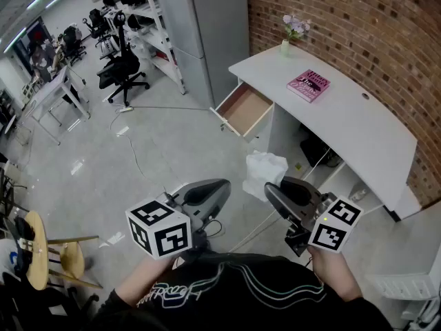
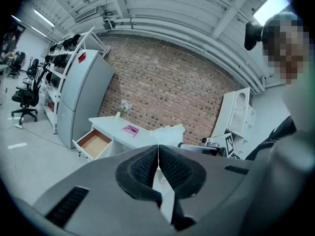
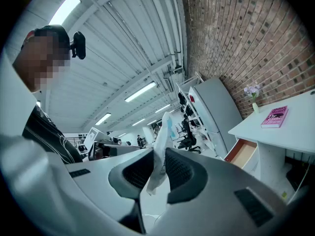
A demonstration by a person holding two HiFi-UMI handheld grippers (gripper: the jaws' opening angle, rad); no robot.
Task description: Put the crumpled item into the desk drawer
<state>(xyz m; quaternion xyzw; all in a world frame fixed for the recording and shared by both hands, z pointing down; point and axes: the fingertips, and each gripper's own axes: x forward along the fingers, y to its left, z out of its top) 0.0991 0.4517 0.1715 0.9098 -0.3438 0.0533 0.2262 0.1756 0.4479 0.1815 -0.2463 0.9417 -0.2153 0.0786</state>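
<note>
The crumpled item (image 1: 264, 173) is a white, paper-like wad. It hangs over the floor in front of the desk, and my right gripper (image 1: 274, 190) is shut on its near edge. In the right gripper view the crumpled item (image 3: 160, 146) stands up between the two dark pads of my right gripper (image 3: 158, 168). The desk drawer (image 1: 244, 109) is pulled open at the white desk's (image 1: 358, 126) left end and shows a bare wooden bottom. My left gripper (image 1: 222, 187) hangs just left of the wad, shut on nothing. In the left gripper view the pads of my left gripper (image 2: 158, 150) meet at their tips.
A pink book (image 1: 308, 85) and a small flower vase (image 1: 286, 43) sit on the desk, which stands against a brick wall (image 1: 372, 26). A grey cabinet (image 1: 207, 26) stands left of the desk. Office chairs (image 1: 122, 71) and cables on the floor (image 1: 131, 143) lie further left.
</note>
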